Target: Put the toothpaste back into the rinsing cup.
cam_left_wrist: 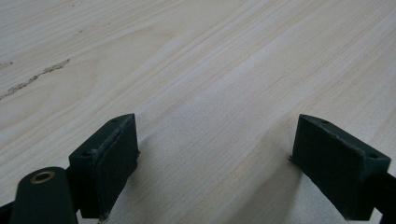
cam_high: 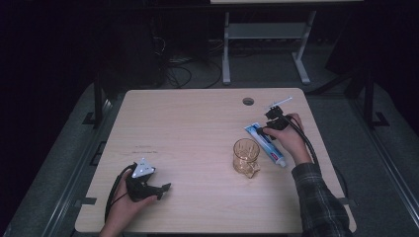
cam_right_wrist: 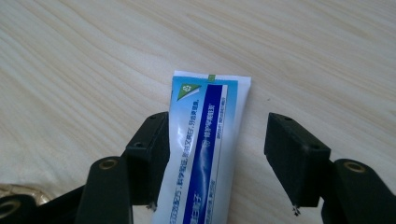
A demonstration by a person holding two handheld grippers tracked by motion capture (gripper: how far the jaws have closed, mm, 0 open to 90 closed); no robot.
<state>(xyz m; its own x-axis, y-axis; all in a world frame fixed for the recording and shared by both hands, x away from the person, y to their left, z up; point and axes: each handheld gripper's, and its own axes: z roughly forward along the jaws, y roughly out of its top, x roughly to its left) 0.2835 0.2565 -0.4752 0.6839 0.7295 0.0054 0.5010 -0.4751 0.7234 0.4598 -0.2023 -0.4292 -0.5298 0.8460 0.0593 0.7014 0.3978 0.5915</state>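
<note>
Right gripper (cam_right_wrist: 217, 158): I had its jaws spread astride the toothpaste tube (cam_right_wrist: 205, 140) — lined up to pinch, nothing gripped
Left gripper (cam_left_wrist: 215, 163): wide apart, empty — I parked it on the table (cam_left_wrist: 196, 56)

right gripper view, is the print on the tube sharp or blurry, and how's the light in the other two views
Right gripper view: evenly lit, the toothpaste tube is soft, its small print unreadable. High view: the table is lit, the room around it nearly black, the amber glass glints. Left gripper view: soft shadow lies on the wood between the open jaws of the left gripper.

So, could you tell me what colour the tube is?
Blue and white tube, clearest in the right gripper view.
</note>
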